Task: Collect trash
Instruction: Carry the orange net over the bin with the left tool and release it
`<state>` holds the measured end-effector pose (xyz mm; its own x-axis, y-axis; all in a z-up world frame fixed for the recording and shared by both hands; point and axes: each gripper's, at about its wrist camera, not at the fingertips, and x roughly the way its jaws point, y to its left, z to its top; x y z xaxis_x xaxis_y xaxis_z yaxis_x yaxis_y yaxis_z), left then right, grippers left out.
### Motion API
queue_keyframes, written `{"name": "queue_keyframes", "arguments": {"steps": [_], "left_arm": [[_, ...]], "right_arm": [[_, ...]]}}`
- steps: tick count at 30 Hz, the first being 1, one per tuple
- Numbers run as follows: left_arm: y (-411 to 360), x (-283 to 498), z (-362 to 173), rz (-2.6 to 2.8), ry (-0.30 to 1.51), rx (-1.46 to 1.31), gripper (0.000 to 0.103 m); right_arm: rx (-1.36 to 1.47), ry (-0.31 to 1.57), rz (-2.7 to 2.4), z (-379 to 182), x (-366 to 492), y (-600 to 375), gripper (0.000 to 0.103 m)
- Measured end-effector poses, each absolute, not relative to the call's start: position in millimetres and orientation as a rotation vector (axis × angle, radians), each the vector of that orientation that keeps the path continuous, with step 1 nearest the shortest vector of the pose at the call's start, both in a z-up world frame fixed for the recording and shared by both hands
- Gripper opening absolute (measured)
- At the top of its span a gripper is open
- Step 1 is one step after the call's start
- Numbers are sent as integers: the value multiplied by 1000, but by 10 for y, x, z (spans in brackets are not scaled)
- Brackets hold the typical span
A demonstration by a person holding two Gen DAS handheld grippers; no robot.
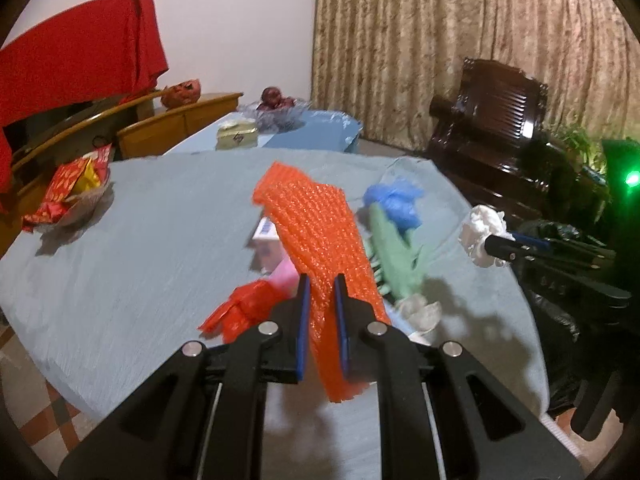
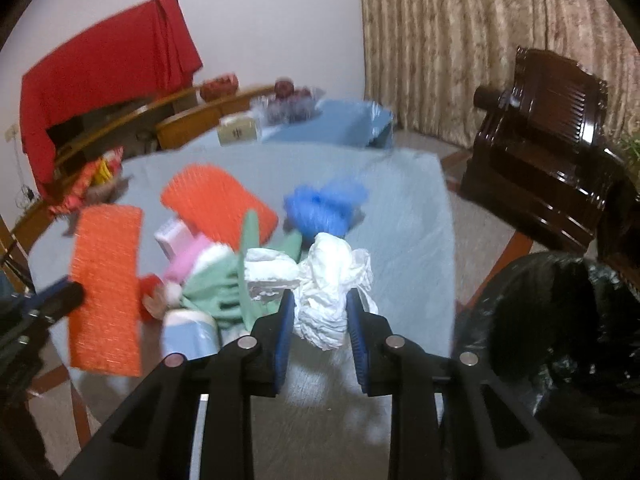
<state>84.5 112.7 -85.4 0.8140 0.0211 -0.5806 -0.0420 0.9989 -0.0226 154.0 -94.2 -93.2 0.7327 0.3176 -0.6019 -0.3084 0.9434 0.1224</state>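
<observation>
In the left wrist view, the left gripper (image 1: 322, 284) is seen pinched on a strip of orange bubble wrap (image 1: 316, 236), whose long axis runs from six o'clock, where a tail hangs below the pads, up toward eleven o'clock, clear of the blue-grey tablecloth (image 1: 152, 216). In the right wrist view, the right gripper (image 2: 320, 300) is closed on a crumpled white paper wad (image 2: 328, 288), which bulges above the pads toward twelve o'clock and is lifted off the cloth. The coming move is judged to turn on the black trash bag (image 2: 560, 320): it is seen open at about three o'clock of the right gripper, just beside the table edge, so the right hand is taken to be the nearer one and the wad the first thing to be dropped; the orange strip would have to be carried across, and its hanging tail could catch on the rim. Farther along the table, at about ten o'clock of the right gripper, the remaining litter is found heaped: a green cloth (image 2: 224, 284), a pink-and-white box (image 2: 176, 236), a second orange sheet (image 2: 220, 200), and beyond it, at twelve o'clock, a blue plastic bundle (image 2: 320, 208). Farthest off, a fruit bowl (image 2: 290, 106) is left on a second table.
</observation>
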Motion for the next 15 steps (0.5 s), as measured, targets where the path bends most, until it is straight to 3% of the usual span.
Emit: {"name": "queue_keyframes", "arguments": {"steps": [15], "left_arm": [[30, 944, -605, -215, 575, 31, 11]], "right_arm": [[81, 578, 134, -512, 1109, -2095, 26]]}}
